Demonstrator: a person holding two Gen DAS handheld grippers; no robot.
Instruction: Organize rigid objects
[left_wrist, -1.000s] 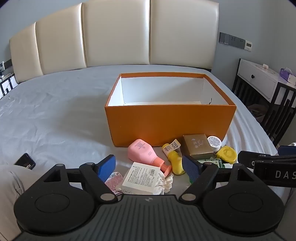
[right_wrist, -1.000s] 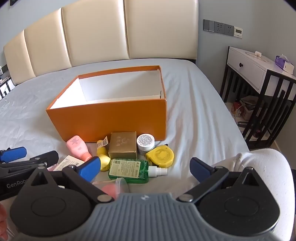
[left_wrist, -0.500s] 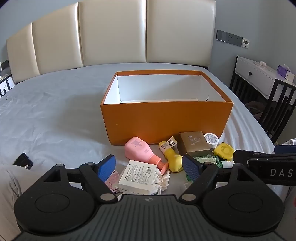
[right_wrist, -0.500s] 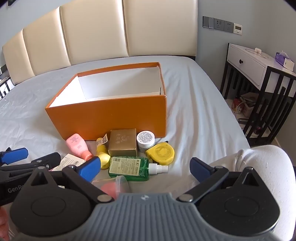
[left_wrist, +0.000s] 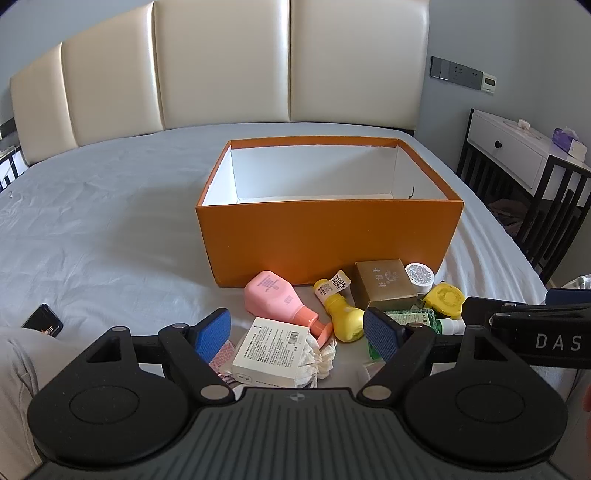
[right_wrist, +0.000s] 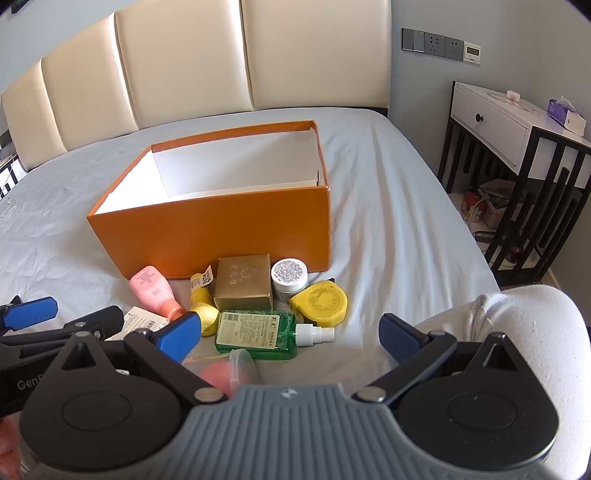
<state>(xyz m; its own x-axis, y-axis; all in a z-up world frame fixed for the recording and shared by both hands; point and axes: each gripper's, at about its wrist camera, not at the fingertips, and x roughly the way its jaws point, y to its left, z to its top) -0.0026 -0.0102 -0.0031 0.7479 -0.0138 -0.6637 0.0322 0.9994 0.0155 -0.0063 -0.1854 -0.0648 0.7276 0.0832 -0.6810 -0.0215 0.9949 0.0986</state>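
Grey-sheeted bed (left_wrist: 110, 229), cream padded headboard (left_wrist: 221, 62), white bedside table (right_wrist: 517, 122) at right, open orange box (left_wrist: 325, 236) mid-bed, toiletries heaped before it, left gripper (left_wrist: 297, 328) and right gripper (right_wrist: 290, 332) both spread wide, holding nothing.

Both wrist cams low, fwd-facing; share orange box (left_wrist: 328, 240), prob. side-by-side.

Toiletries (right_wrist: 255, 329) lie before open orange box (right_wrist: 210, 236).
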